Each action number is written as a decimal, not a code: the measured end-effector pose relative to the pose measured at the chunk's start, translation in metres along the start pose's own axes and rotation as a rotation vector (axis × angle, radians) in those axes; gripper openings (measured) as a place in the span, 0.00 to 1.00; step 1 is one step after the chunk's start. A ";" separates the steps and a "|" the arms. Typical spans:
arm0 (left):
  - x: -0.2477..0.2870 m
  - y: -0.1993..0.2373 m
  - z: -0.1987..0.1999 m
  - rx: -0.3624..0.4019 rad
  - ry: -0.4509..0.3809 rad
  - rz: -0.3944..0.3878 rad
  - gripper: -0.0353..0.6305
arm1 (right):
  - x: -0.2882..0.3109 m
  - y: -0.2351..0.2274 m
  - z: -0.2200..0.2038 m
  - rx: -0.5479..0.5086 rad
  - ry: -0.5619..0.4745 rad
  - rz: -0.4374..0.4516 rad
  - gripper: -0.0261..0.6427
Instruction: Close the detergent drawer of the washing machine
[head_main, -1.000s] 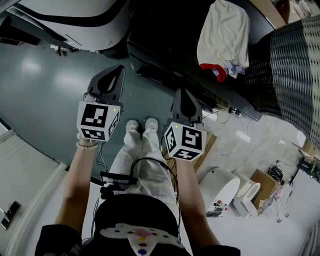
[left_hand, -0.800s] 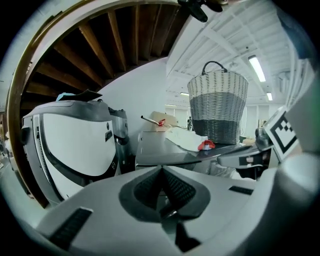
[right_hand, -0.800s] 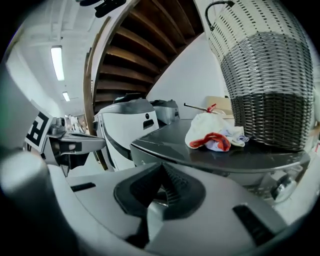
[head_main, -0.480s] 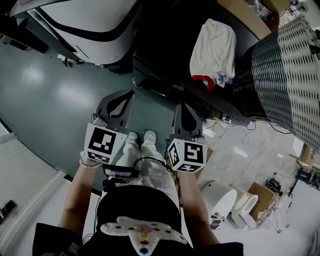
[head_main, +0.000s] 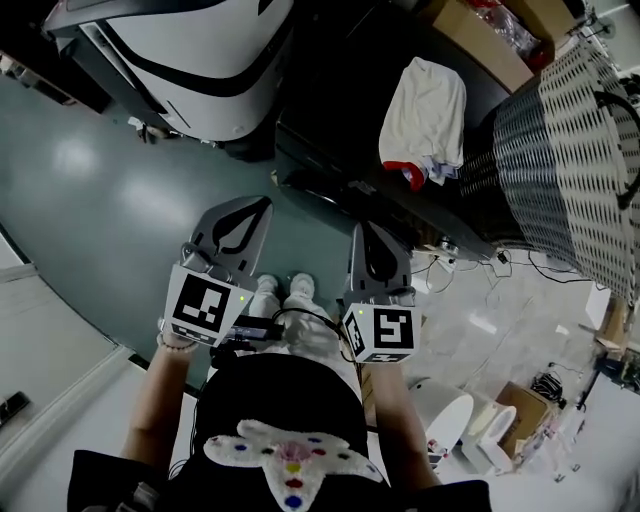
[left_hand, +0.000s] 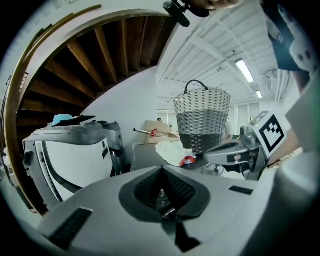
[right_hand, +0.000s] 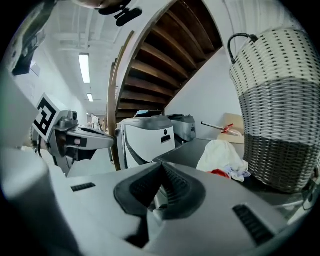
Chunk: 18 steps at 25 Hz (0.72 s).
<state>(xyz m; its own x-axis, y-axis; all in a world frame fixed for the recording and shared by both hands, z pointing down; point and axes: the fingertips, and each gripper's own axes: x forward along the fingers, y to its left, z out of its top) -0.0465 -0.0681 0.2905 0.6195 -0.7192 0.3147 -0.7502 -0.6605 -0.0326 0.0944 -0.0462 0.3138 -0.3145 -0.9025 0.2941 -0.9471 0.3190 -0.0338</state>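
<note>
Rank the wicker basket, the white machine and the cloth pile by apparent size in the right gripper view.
1. wicker basket
2. white machine
3. cloth pile, only slightly smaller; the machine stands farther off.

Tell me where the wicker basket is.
In the head view the wicker basket stands at the upper right on the dark top, just right of the white cloth pile.

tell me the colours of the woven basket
Basket: pale upper half, dark grey lower half; clearest in the right gripper view.
</note>
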 end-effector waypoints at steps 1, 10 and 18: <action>-0.003 0.000 0.002 -0.002 -0.003 0.002 0.07 | -0.002 0.003 0.003 -0.001 -0.001 0.013 0.05; -0.028 0.000 0.010 -0.027 -0.023 0.032 0.07 | -0.016 0.025 0.025 -0.021 -0.032 0.093 0.05; -0.038 -0.005 0.012 -0.051 -0.029 0.029 0.07 | -0.018 0.027 0.025 -0.041 -0.024 0.102 0.05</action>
<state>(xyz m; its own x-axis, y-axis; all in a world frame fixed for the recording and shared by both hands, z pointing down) -0.0635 -0.0397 0.2669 0.6030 -0.7444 0.2869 -0.7784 -0.6277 0.0073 0.0728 -0.0284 0.2837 -0.4107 -0.8714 0.2682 -0.9071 0.4203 -0.0233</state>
